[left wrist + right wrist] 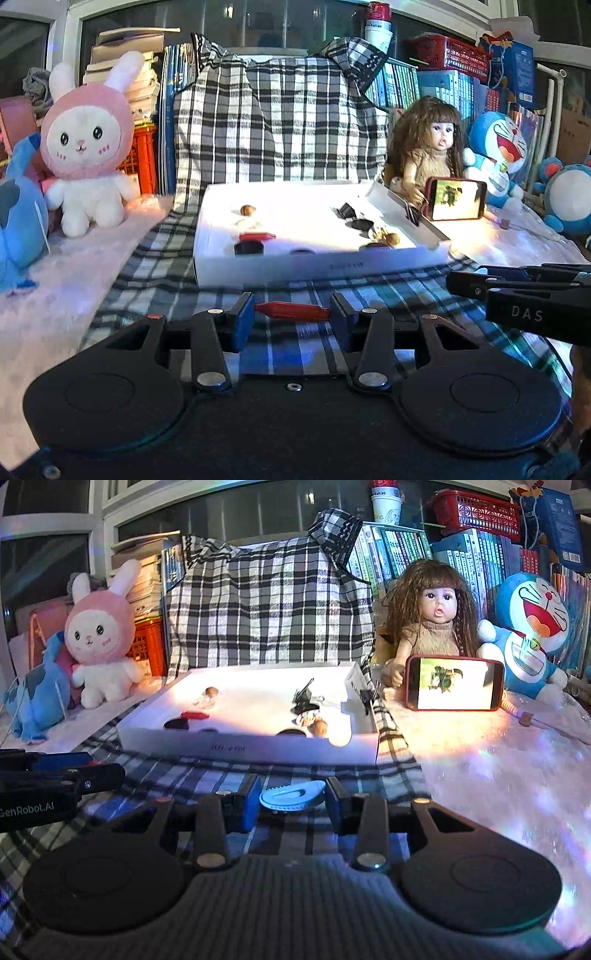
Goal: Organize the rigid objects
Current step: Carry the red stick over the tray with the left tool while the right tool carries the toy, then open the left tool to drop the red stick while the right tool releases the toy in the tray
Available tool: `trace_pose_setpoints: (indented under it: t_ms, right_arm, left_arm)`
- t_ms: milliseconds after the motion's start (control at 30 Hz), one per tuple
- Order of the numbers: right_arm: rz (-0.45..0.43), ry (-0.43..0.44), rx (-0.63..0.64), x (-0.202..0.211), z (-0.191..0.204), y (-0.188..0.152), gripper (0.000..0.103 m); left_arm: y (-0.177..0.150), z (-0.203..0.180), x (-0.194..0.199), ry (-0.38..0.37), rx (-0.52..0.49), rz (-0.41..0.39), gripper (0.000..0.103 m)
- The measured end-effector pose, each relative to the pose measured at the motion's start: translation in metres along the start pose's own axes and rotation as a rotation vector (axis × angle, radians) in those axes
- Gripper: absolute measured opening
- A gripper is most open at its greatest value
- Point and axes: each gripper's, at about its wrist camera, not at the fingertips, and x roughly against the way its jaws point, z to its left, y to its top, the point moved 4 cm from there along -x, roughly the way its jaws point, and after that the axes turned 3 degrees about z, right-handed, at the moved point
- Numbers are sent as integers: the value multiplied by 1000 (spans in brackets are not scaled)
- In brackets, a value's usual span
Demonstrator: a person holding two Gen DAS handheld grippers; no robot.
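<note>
Left hand-held gripper [291, 314]: fingers closed on the ends of a red piece [293, 311], short of the white tray [258, 267].
Right hand-held gripper [291, 797]: clamps a pale blue clip [291, 796].
Risk: end-on hold may let either piece pivot or drop onto the checked cloth [177, 775].
Unclear: tray contents washed out by glare.

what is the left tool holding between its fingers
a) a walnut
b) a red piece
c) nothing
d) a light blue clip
b: in the left wrist view the left tool is shut on a red piece, while the light blue clip sits in the right tool.
</note>
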Motion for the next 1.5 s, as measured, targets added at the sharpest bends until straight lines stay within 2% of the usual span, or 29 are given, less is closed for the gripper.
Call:
trace_pose_setpoints:
  t_ms: [200, 400, 867, 1000, 1133, 1300, 1500]
  right_arm:
    - [-9, 2, -26, -18, -9, 27, 44]
    - [0, 6, -44, -36, -13, 44, 44]
    - [48, 17, -63, -72, -20, 69, 44]
    - [70, 31, -75, -84, -24, 80, 44]
    - [111, 54, -81, -103, -30, 101, 44]
    - [161, 87, -129, -131, -40, 126, 44]
    - [247, 100, -163, -161, -38, 125, 44]
  left_arm:
    - [30, 12, -26, -17, 24, -10, 42]
    - [53, 22, -53, 15, 40, 2, 42]
    - [75, 25, -94, 31, 38, 33, 42]
    - [85, 30, -111, 19, 42, 65, 42]
    - [111, 38, -137, 5, 22, 108, 42]
    - [132, 51, -164, -20, 76, 152, 42]
    - [129, 55, -191, -92, 176, 240, 42]
